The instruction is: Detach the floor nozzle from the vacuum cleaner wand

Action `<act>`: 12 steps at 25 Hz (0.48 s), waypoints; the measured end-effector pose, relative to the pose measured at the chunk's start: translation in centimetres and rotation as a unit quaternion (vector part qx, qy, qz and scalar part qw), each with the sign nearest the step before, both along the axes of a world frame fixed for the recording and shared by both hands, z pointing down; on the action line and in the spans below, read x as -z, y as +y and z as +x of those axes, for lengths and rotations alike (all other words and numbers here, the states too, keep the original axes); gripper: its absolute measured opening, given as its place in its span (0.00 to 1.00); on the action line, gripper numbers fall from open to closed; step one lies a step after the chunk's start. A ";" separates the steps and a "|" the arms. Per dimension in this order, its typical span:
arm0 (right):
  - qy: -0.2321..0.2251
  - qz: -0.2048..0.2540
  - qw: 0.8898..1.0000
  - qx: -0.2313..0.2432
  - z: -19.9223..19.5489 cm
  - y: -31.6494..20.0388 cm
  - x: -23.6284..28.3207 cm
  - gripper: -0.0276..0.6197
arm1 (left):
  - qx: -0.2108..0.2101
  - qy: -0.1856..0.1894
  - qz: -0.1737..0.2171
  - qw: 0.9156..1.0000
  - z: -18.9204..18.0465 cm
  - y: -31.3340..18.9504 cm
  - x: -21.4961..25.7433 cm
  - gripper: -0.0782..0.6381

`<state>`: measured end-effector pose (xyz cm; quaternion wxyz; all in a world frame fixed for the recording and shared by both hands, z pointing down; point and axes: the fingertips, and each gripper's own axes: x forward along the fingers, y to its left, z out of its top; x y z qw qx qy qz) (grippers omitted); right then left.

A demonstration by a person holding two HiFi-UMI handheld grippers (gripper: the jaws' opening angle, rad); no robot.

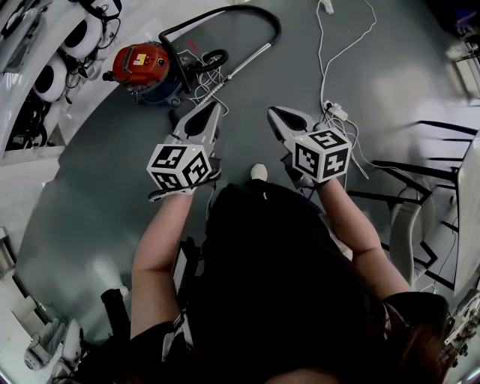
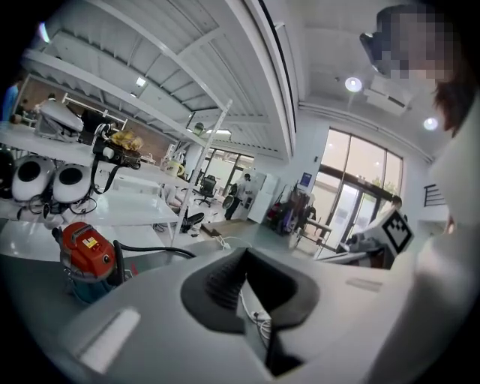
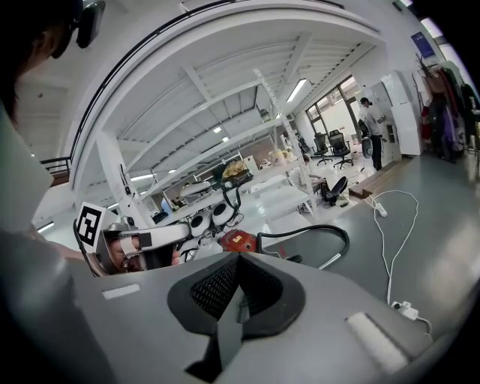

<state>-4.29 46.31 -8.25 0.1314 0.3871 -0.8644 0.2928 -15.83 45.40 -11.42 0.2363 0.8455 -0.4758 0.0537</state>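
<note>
A red canister vacuum cleaner (image 1: 142, 64) stands on the grey floor far ahead to the left, and it also shows as the vacuum cleaner (image 2: 86, 259) and the vacuum cleaner (image 3: 238, 241) in the two gripper views. Its black hose (image 1: 225, 15) loops over to a metal wand (image 1: 244, 67) that slants down toward my left gripper (image 1: 212, 109). The wand's lower end and the floor nozzle are hidden behind that gripper. Both the left gripper and my right gripper (image 1: 276, 114) are held in the air, side by side and apart from the vacuum. Each is shut with nothing between its jaws.
A white cable (image 1: 330, 52) runs to a power strip (image 1: 335, 111) just beyond the right gripper. White tables with round white devices (image 1: 52, 75) line the left side. Black frames (image 1: 435, 157) lie at the right. My shoe (image 1: 259, 172) shows between the grippers.
</note>
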 end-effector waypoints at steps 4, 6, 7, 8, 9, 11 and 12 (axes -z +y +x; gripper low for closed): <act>-0.005 -0.011 1.000 -0.011 1.7 -2.0 -0.5 0.04 | -0.003 -0.005 -0.008 1.000 1.3 -1.6 -0.1 0.12; -0.009 -0.016 1.000 -0.015 2.3 -2.6 -0.5 0.04 | -0.003 -0.007 -0.011 1.000 1.7 -2.3 -0.1 0.12; -0.008 -0.017 1.000 -0.016 2.6 -2.8 -0.6 0.04 | 0.000 -0.007 -0.013 1.000 1.8 -2.6 -0.2 0.12; -0.006 -0.018 1.000 -0.017 2.9 -3.2 -0.8 0.04 | 0.003 -0.007 -0.015 1.000 1.8 -3.1 -0.3 0.12; -0.004 -0.020 1.000 -0.019 3.1 -3.6 -0.9 0.04 | 0.007 -0.005 -0.017 1.000 1.8 -3.6 -0.4 0.12; -0.003 -0.023 0.999 -0.024 3.3 -4.5 -1.4 0.04 | 0.009 0.001 -0.018 1.000 1.8 -4.7 -0.6 0.12; -0.003 -0.024 0.999 -0.026 3.4 -4.9 -1.6 0.04 | 0.006 0.002 -0.017 1.000 1.9 -5.1 -0.8 0.12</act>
